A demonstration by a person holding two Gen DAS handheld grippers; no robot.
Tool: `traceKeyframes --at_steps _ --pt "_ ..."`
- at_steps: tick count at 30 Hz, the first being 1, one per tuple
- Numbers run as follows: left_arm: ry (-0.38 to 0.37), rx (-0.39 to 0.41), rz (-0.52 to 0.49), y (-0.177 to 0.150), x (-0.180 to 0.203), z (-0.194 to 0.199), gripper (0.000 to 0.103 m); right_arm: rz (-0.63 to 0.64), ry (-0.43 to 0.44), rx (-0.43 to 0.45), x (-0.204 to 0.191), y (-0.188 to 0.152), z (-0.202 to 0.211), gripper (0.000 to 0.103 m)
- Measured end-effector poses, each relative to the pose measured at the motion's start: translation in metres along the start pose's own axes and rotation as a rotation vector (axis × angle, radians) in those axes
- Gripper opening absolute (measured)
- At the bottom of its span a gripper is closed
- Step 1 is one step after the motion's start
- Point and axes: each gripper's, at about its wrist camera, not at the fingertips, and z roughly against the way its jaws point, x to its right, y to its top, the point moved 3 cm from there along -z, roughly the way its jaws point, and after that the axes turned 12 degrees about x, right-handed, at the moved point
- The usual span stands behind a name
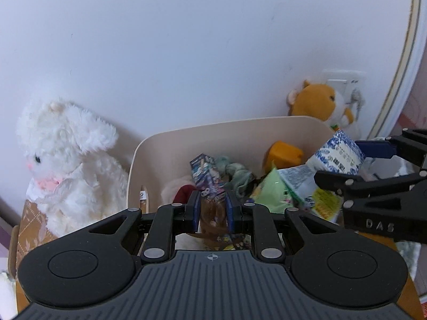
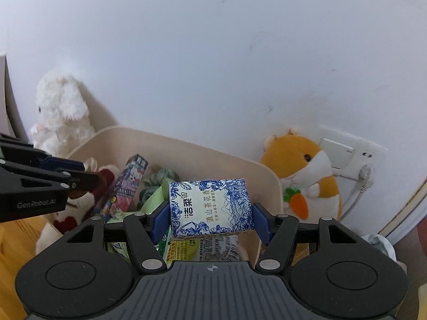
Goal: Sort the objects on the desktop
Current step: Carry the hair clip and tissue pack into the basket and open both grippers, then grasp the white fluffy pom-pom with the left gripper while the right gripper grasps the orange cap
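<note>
Across the lower middle of both views, a smooth cream plastic bin (image 2: 269, 184), round-cornered, already crowded with soft packets. Flanking it, a fluffy white rabbit (image 1: 66, 160) at left and a plush orange hamster (image 2: 307, 176) at right. Clamped in the right gripper (image 2: 210, 220), pads pressing its ends, a soft blue-and-white tissue pack (image 2: 210, 208) just above the bin. Nipped in the left gripper (image 1: 212, 210), a glossy illustrated card packet (image 1: 206, 176) standing up among the bin's contents. Best lowered onto the pile before opening, clear of the other gripper.
</note>
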Motion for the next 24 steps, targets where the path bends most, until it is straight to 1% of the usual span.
traceKeyframes --at_steps 2,4,5,6,7,8,9,10,11,12,14,15,20,24 --pt "0.008 -0.007 0.004 -0.003 -0.002 -0.004 0.020 0.012 0.001 -0.023 -0.004 -0.003 -0.009 0.062" --pt "-0.004 -0.013 0.014 -0.005 -0.006 -0.005 0.020 0.011 0.000 -0.036 -0.006 -0.005 -0.013 0.062" --pt "-0.007 -0.014 0.013 -0.005 -0.007 -0.006 0.025 0.008 0.004 -0.038 -0.008 -0.006 -0.013 0.063" --pt "-0.009 -0.019 0.012 -0.006 -0.008 -0.006 0.038 0.007 0.010 -0.039 -0.009 -0.007 -0.012 0.063" --pt "-0.006 -0.021 0.015 -0.007 -0.009 -0.006 0.048 0.009 0.015 -0.043 -0.010 -0.008 -0.011 0.069" --pt "0.001 -0.014 0.019 -0.007 -0.011 -0.004 0.066 0.013 0.019 -0.045 -0.011 -0.009 -0.011 0.072" --pt "0.008 0.002 0.024 -0.006 -0.013 -0.001 0.078 0.022 0.021 -0.047 -0.012 -0.010 -0.009 0.074" --pt "0.011 0.023 0.028 -0.006 -0.014 0.002 0.080 0.031 0.020 -0.047 -0.013 -0.010 -0.008 0.079" --pt "0.006 0.037 0.035 -0.006 -0.016 0.006 0.082 0.039 0.018 -0.043 -0.013 -0.011 -0.005 0.086" --pt "-0.001 0.037 0.039 -0.006 -0.016 0.007 0.082 0.045 0.017 -0.037 -0.014 -0.011 -0.002 0.089" --pt "-0.014 0.025 0.042 -0.007 -0.018 0.011 0.082 0.051 0.017 -0.021 -0.015 -0.013 0.005 0.100" --pt "-0.017 0.026 0.041 -0.007 -0.019 0.013 0.082 0.056 0.013 -0.011 -0.016 -0.014 0.009 0.102" --pt "-0.019 0.047 0.042 -0.011 -0.024 0.031 0.083 0.076 0.005 0.018 -0.018 -0.017 0.025 0.103" --pt "-0.023 0.060 0.042 -0.016 -0.036 0.052 0.083 0.045 0.011 0.040 -0.016 -0.023 0.043 0.103"
